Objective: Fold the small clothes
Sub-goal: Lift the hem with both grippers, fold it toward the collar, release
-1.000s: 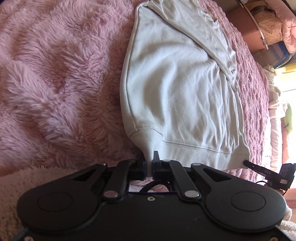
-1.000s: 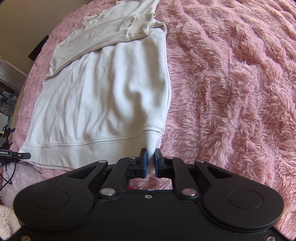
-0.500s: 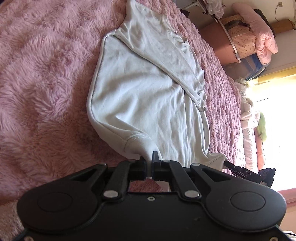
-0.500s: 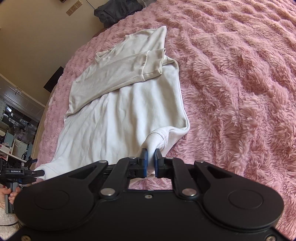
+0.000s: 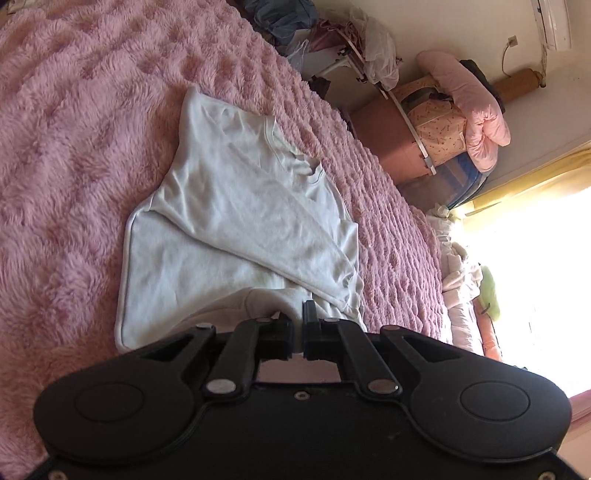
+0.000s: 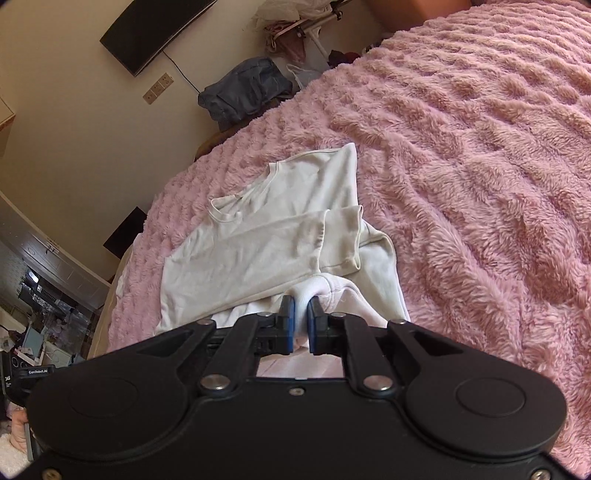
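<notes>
A small white long-sleeved top (image 5: pixel 236 221) lies on a fluffy pink blanket (image 5: pixel 74 147), one sleeve folded across its chest. My left gripper (image 5: pixel 298 314) is shut on one bottom corner of the top's hem, lifted off the blanket. In the right wrist view the same top (image 6: pixel 280 236) stretches away from me, and my right gripper (image 6: pixel 301 306) with blue pads is shut on the other hem corner, which bunches between the fingers. The lower part of the top curls up toward both grippers and is partly hidden behind them.
The pink blanket (image 6: pixel 480 166) covers the bed far to the right. Beyond the bed's far edge are a dark clothes pile (image 6: pixel 243 92), a drying rack (image 5: pixel 369 62), stacked bedding (image 5: pixel 461 122) and a bright window (image 5: pixel 535 258). A wall screen (image 6: pixel 147 33) hangs above.
Both grippers rose and moved forward over the top while holding the hem corners; the hem lifted off the blanket and folds toward the collar. More of the room beyond the bed shows.
</notes>
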Action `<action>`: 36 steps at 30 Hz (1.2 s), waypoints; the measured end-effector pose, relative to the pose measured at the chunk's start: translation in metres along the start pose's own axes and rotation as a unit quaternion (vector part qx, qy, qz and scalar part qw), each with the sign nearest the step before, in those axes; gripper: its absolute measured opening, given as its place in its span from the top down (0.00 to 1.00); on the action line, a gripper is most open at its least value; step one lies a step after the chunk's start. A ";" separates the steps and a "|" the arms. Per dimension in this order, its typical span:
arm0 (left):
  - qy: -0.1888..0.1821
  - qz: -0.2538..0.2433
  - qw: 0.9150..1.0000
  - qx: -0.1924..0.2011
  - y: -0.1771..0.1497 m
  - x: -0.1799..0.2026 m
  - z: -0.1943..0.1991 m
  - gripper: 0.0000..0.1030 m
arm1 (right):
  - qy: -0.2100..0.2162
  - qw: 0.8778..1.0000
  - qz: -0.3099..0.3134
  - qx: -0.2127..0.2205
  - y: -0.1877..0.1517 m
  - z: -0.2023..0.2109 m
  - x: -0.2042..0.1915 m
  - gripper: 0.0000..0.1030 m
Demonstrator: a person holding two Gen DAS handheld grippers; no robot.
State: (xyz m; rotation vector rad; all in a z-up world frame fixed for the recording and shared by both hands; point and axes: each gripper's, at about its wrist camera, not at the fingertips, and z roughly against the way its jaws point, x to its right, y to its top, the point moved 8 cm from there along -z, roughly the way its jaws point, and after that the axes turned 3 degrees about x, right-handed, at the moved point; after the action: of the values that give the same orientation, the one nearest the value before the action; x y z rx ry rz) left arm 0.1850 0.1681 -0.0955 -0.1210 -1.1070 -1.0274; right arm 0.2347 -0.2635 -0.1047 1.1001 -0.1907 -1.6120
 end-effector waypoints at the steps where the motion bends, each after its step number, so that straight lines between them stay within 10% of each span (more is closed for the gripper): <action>1: -0.005 0.001 1.000 0.006 0.011 0.001 -0.003 0.99 | 0.000 1.000 -0.003 0.010 0.008 -0.005 -0.001 0.92; 20: -0.024 -0.010 0.997 0.073 0.164 -0.016 -0.093 0.99 | -0.005 0.996 -0.028 0.080 0.123 -0.125 -0.004 0.92; 36: 0.039 0.030 0.996 0.070 0.233 -0.100 -0.191 0.98 | -0.011 0.996 -0.043 0.077 0.166 -0.242 0.012 0.92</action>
State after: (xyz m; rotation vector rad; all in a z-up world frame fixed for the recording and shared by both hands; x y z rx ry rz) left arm 0.4792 0.2568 -0.1767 -0.0020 -1.0935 -0.8909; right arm 0.5248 -0.2364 -0.1403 1.2229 -0.2899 -1.7087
